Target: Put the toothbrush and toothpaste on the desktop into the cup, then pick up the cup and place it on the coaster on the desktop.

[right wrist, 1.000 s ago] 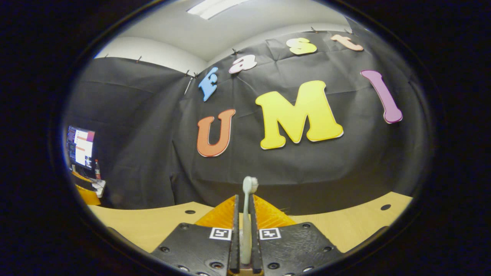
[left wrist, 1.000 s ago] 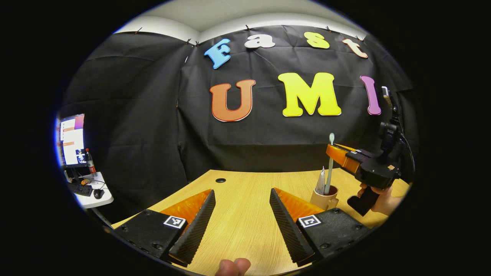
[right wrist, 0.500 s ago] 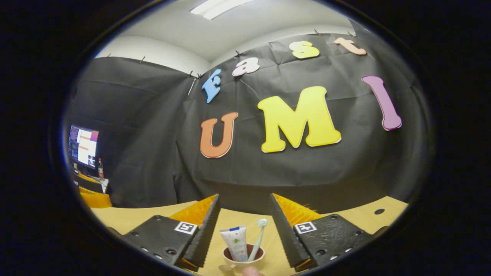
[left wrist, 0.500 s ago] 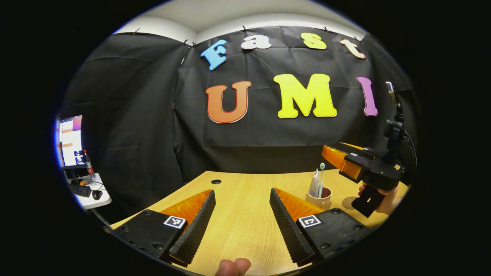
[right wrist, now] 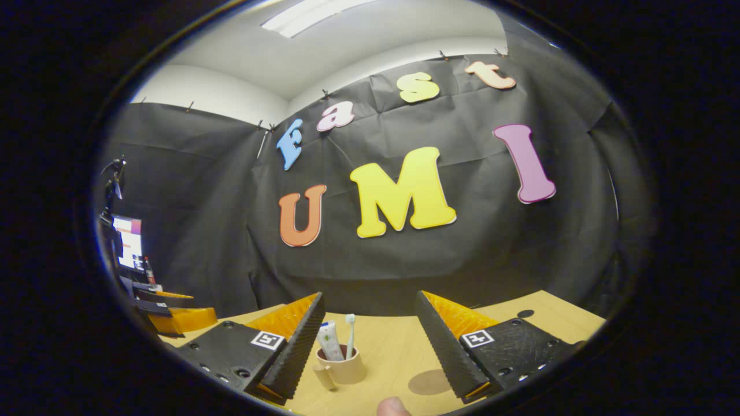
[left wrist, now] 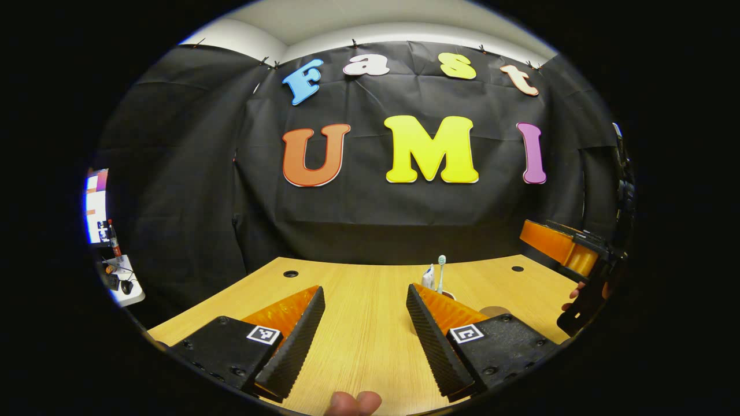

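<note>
Toothbrush (right wrist: 350, 335) and toothpaste (right wrist: 329, 341) both stand upright inside the cup (right wrist: 341, 367), so this part of the task already lies as the sentence wants it. The cup itself stands on the bare bench (right wrist: 393, 352), with its handle toward the camera in the right gripper view, and the coaster (right wrist: 430, 382), a flat round disc, lies just beside it, apart from it and with nothing on it. The right gripper (right wrist: 370, 341) is opened wide and holds nothing; the cup sits low between its two fingers, closer to one of them, but neither finger touches it. The left gripper (left wrist: 365, 315) is also wide and empty, and it hovers over the bench with the cup partly hidden behind one finger. To my judgement the step in hand is the lifting of the cup. The next move asks that a gripper comes down around the body of the cup and closes firmly, then carries it level over to the coaster, because the tall toothbrush can tip the cup or fall out if it leans.
</note>
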Demonstrator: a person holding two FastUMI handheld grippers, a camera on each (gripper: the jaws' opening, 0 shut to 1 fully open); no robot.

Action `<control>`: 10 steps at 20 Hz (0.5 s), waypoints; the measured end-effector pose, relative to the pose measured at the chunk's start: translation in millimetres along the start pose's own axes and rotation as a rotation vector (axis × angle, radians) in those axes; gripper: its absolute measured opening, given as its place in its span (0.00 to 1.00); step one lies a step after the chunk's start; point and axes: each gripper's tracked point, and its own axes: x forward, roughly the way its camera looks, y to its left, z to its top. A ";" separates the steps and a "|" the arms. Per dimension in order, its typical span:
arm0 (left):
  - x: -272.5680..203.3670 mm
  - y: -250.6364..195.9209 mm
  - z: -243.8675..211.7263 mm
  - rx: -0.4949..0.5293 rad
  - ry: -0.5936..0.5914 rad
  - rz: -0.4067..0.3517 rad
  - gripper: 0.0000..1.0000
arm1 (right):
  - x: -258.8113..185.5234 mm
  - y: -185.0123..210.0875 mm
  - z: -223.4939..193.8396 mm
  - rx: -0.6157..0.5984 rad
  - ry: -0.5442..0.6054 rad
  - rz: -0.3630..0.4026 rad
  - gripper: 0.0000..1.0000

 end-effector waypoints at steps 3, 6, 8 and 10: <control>3.5 -19.1 -11.7 -0.032 0.041 -0.065 0.91 | -49.4 -28.8 1.7 0.019 -0.010 -0.053 0.92; 8.1 -32.1 -33.6 -0.065 0.133 -0.105 0.91 | -97.8 -45.3 -17.8 0.051 0.012 -0.079 0.95; 11.5 -45.8 -37.6 -0.046 0.190 -0.135 0.91 | -122.7 -51.3 -36.5 0.043 0.051 -0.088 0.92; 18.6 -63.5 -38.2 -0.004 0.242 -0.174 0.91 | -140.7 -53.9 -48.5 0.003 0.083 -0.081 0.95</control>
